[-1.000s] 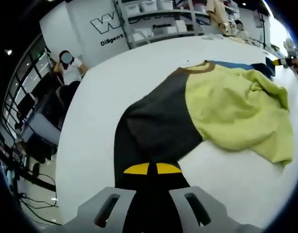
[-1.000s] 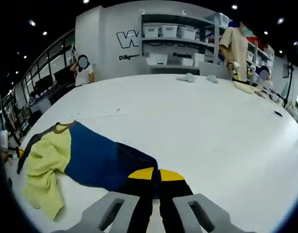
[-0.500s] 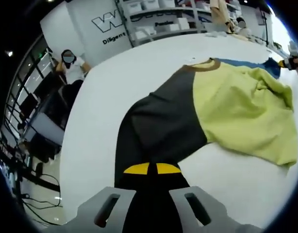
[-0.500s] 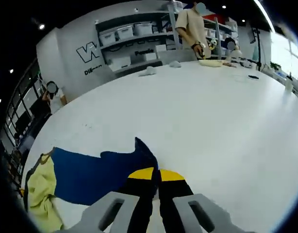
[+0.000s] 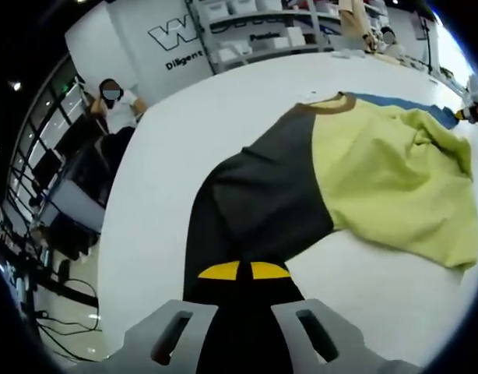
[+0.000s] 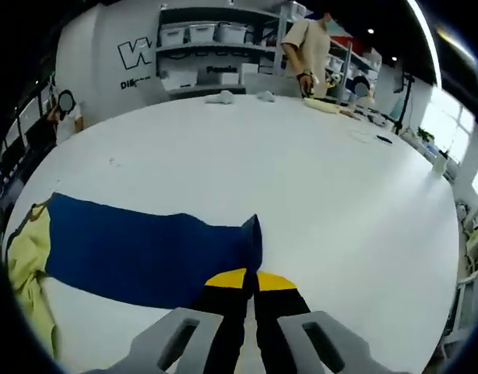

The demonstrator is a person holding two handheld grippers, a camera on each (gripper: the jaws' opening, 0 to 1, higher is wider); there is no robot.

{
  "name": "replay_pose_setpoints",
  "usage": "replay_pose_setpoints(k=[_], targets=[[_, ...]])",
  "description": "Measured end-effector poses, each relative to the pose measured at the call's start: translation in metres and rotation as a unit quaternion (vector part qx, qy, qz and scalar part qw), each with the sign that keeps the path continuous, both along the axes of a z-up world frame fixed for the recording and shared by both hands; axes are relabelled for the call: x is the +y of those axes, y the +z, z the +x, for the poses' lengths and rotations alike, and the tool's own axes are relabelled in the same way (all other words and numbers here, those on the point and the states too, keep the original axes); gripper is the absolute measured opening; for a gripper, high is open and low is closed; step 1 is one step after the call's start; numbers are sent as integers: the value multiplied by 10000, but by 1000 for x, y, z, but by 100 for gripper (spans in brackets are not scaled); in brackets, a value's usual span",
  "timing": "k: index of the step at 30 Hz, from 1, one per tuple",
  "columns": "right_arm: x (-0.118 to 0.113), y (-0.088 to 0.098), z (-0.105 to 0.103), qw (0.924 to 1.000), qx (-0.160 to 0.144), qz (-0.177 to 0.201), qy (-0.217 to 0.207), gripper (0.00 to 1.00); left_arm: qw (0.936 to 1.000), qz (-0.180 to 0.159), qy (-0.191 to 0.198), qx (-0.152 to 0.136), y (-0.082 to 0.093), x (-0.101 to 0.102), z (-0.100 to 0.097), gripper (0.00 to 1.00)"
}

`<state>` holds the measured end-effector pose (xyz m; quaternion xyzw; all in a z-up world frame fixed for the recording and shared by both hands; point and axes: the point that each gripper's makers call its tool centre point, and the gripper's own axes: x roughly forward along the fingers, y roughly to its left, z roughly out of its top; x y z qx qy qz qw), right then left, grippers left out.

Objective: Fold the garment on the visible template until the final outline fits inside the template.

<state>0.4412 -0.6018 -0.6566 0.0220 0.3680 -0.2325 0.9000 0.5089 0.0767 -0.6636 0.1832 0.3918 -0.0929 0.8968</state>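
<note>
Stretched flatter now, the garment (image 6: 138,253); both grippers (image 5: 244,270) (image 6: 251,280) pinch its sleeves; jaw tips hidden by cloth.

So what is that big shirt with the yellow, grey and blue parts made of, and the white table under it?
The yellow, grey and blue shirt looks like soft knit cloth, probably cotton: matte, with loose rumples and folds in the yellow part. The white table looks hard and smooth, maybe painted or laminated board, with a faint sheen; its real material cannot be told.
</note>
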Motion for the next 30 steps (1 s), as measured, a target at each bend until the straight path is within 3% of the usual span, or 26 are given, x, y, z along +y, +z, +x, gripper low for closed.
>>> replay_pose_setpoints(k=[6, 14, 16, 19, 26, 30], targets=[[6, -7, -5, 9996, 210, -139, 149, 0, 10000, -13, 16, -1, 0, 2, 0, 0], [8, -16, -12, 9994, 330, -14, 140, 0, 10000, 26, 25, 44, 0, 7, 2, 0], [11, -17, -11, 9993, 315, 33, 219, 0, 9999, -95, 131, 13, 1, 6, 2, 1], [15, -11, -8, 9994, 107, 142, 290, 13, 9991, -366, 234, 31, 3, 2, -2, 8], [39, 5, 2, 9962, -353, 407, 681, 38, 9986, -516, 51, -67, 17, -13, -10, 34], [64, 21, 9, 9902, -731, 548, 1056, 57, 9976, -686, -82, -53, 24, -28, -20, 56]])
